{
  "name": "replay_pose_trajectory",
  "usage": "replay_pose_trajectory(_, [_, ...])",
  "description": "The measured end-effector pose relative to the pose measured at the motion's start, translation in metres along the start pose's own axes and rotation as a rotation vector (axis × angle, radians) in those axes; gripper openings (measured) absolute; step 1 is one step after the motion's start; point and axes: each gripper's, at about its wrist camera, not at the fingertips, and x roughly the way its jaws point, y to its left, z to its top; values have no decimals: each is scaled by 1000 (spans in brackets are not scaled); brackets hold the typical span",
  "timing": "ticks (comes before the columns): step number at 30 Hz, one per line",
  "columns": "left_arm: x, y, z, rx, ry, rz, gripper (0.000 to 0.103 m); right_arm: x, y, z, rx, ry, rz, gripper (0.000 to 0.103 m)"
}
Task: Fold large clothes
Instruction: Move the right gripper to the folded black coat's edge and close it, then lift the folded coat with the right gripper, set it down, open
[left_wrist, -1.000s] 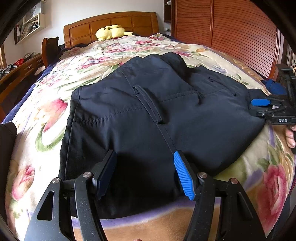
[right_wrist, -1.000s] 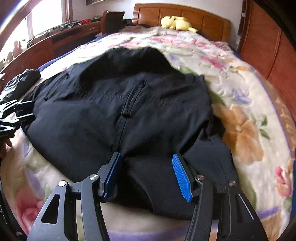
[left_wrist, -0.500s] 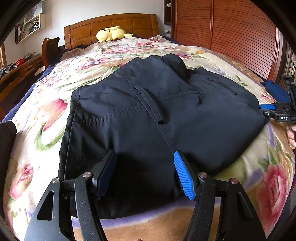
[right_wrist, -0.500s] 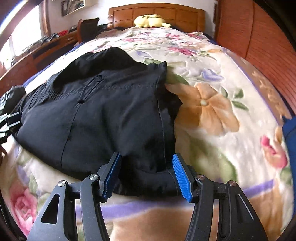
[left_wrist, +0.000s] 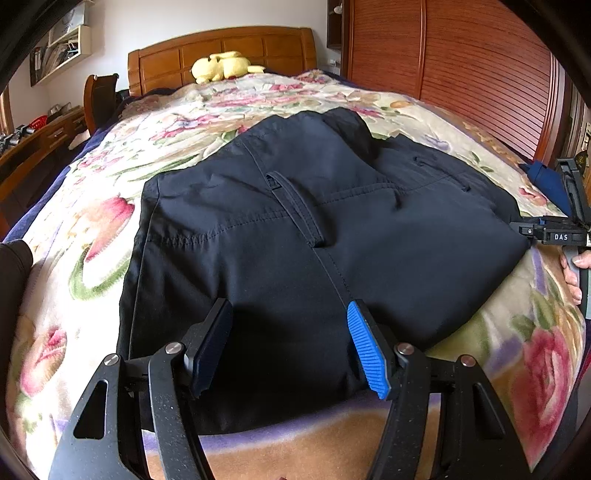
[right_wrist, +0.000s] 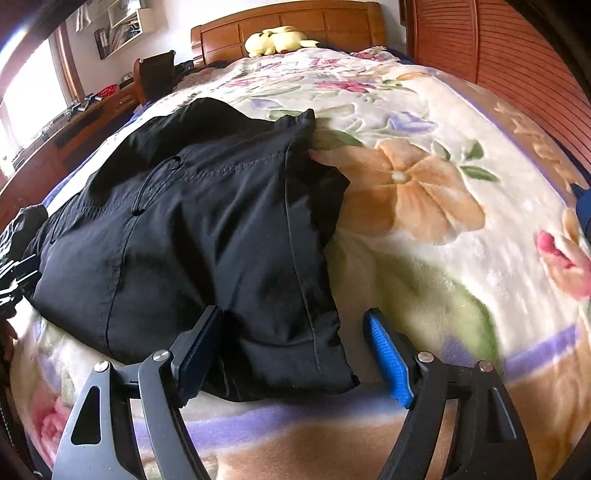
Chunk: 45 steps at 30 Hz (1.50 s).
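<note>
Both fingers spread apart, left gripper (left_wrist: 290, 345), right gripper (right_wrist: 293, 354), over dark trousers (left_wrist: 295, 240), floral blanket (right_wrist: 424, 229)

One dark trousers (left_wrist: 295, 236), one floral blanket (left_wrist: 92, 236), one yellow plush toy (left_wrist: 225, 66), two grippers: left gripper (left_wrist: 291, 343), right gripper (right_wrist: 295, 350).

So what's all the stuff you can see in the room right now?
trousers: one, black, folded, lying on the blanket
blanket: one, cream with pink and orange flowers, covering the bed
soft toy: one, yellow, by the headboard
headboard: one, brown wood, far end of the bed
wardrobe doors: slatted, reddish wood, beside the bed
blue cloth: one, at the blanket's right edge
desk: one, brown wood, left of the bed
left gripper: one, black with blue pads, open, over the trousers' near edge
right gripper: one, black with blue pads, open, at the trousers' near right corner
</note>
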Motion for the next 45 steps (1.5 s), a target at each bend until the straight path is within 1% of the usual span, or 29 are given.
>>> replay_pose_trajectory(3, [-8, -2, 7, -15, 7, 5, 66, 1, -2, 0, 5, -2, 8, 79])
replay_pose_trajectory(5, [-15, -9, 11, -20, -8, -12, 66, 1, -2, -1, 5, -5, 10, 79])
replay_pose_trajectory(8, [-21, -27, 17, 0, -27, -43, 66, 0, -2, -1, 6, -8, 14, 79])
replay_pose_trajectory(11, [-19, -48, 24, 30, -36, -76, 67, 0, -3, -2, 9, -10, 20, 79])
replay_pose_trajectory(14, [-9, -59, 28, 49, -23, -80, 67, 0, -3, -2, 7, -11, 22, 79])
replay_pose_trajectory(18, [11, -60, 25, 45, 21, -75, 67, 0, -3, -2, 8, -12, 23, 79])
replay_pose_trajectory(21, [15, -56, 22, 30, 28, -85, 68, -1, -3, -2, 10, -14, 27, 79])
replay_pose_trajectory(22, [16, -54, 21, 25, 28, -84, 70, 0, -3, -2, 10, -14, 29, 79])
replay_pose_trajectory(26, [18, -56, 19, 33, 27, -75, 70, 0, -2, -2, 11, -14, 33, 78])
replay_pose_trajectory(29, [17, -58, 18, 37, 26, -70, 71, 1, -3, -1, 18, -11, 56, 72])
replay_pose_trajectory(30, [17, -58, 17, 36, 26, -71, 71, 1, -3, -1, 19, -8, 77, 64])
replay_pose_trajectory(31, [18, -57, 17, 35, 26, -73, 71, 0, -3, -1, 18, -7, 106, 50])
replay_pose_trajectory(33, [18, -57, 16, 31, 24, -78, 71, -3, -2, 1, 22, -10, 114, 37])
replay_pose_trajectory(34, [18, -56, 15, 28, 22, -80, 71, -6, -1, 2, 28, -12, 122, 25])
replay_pose_trajectory(36, [16, -56, 13, 26, 20, -79, 71, -17, -7, 5, 94, -48, 161, 19])
replay_pose_trajectory(38, [14, -54, 14, 13, 22, -91, 71, -31, -9, 13, 130, -96, 183, 17])
replay_pose_trajectory(42, [4, -47, 17, -19, 19, -111, 71, -63, 13, 36, 54, -190, 172, 15])
replay_pose_trajectory(45, [-14, -40, 14, -22, -19, -123, 71, -85, 42, 53, -9, -242, 181, 15])
